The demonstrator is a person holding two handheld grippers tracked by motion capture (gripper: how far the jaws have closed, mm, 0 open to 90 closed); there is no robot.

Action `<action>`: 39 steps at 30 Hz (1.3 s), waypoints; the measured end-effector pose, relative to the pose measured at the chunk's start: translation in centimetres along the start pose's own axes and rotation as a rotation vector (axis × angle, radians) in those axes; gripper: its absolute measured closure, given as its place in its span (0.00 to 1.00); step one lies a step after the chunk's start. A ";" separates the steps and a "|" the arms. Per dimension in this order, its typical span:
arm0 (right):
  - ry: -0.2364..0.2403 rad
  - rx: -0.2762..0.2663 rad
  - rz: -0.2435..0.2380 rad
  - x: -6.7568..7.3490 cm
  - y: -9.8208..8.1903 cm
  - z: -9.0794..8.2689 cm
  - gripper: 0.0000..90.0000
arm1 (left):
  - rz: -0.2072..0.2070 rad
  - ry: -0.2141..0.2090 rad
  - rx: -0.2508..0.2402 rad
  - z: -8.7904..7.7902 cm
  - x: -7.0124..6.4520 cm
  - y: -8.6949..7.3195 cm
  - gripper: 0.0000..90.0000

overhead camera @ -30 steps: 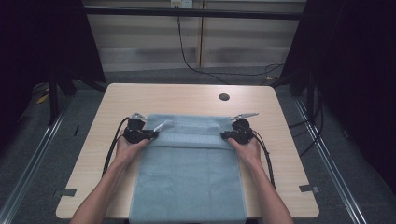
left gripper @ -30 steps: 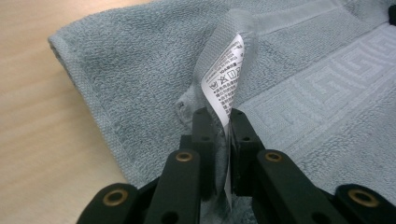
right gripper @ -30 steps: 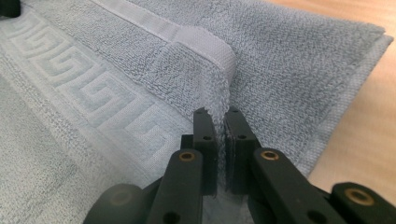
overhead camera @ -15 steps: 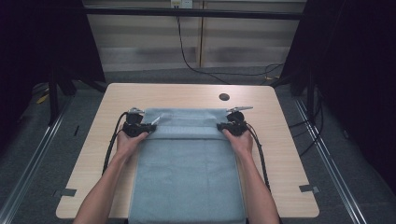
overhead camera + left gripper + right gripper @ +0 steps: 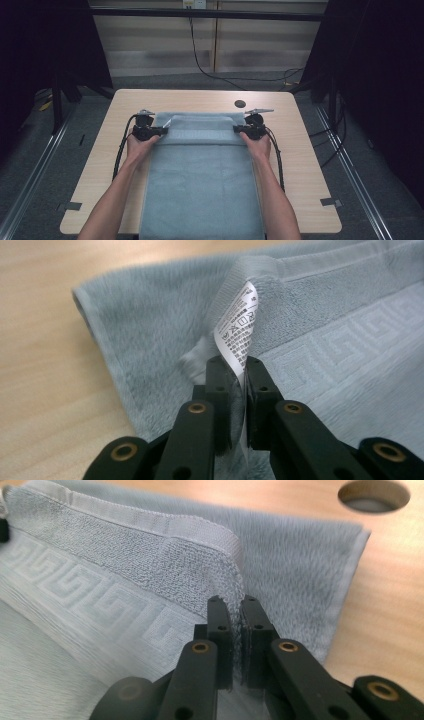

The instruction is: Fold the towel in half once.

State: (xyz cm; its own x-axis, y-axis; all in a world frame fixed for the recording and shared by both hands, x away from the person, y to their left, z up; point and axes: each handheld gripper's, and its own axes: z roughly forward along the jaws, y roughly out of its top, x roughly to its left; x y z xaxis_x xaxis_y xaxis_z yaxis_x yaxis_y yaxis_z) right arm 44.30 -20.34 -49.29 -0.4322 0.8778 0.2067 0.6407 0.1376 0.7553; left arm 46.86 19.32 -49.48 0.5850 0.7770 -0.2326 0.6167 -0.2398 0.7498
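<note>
Towel (image 5: 202, 175) runs lengthwise away from me down the table (image 5: 310, 165), its near end hanging over the edge by my arms, its far end doubled back under my tools. My left gripper (image 5: 239, 371) is pinched shut on the folded edge beside the care label (image 5: 239, 330); my right gripper (image 5: 233, 609) is clamped on the opposite corner. Both sit level across the width, equally near, with the fold lying just ahead of the jaws.

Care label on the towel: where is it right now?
In the left gripper view, the care label stands at the towel's folded corner, pinched between the left tool's jaws.
</note>
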 end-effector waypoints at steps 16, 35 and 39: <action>0.094 -0.261 -0.131 3.4 6.8 -10.9 0.96 | 0.123 -0.068 -0.264 -11.1 -4.2 5.3 0.93; 0.141 -0.295 -0.284 7.3 2.8 -18.0 0.96 | 0.227 -0.125 -0.245 -16.5 -8.7 0.4 0.92; 0.156 -0.248 -0.283 7.4 0.0 -17.5 0.95 | 0.222 -0.146 -0.209 -15.8 -8.8 -2.3 0.92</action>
State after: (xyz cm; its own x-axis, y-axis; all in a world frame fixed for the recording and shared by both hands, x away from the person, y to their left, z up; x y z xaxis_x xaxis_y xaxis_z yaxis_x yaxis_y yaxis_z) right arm 29.94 -21.85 -36.89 -0.6729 0.7382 0.0466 0.3185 0.2323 0.9190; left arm 31.94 22.20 -39.36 0.7714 0.6241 -0.1242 0.3532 -0.2577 0.8993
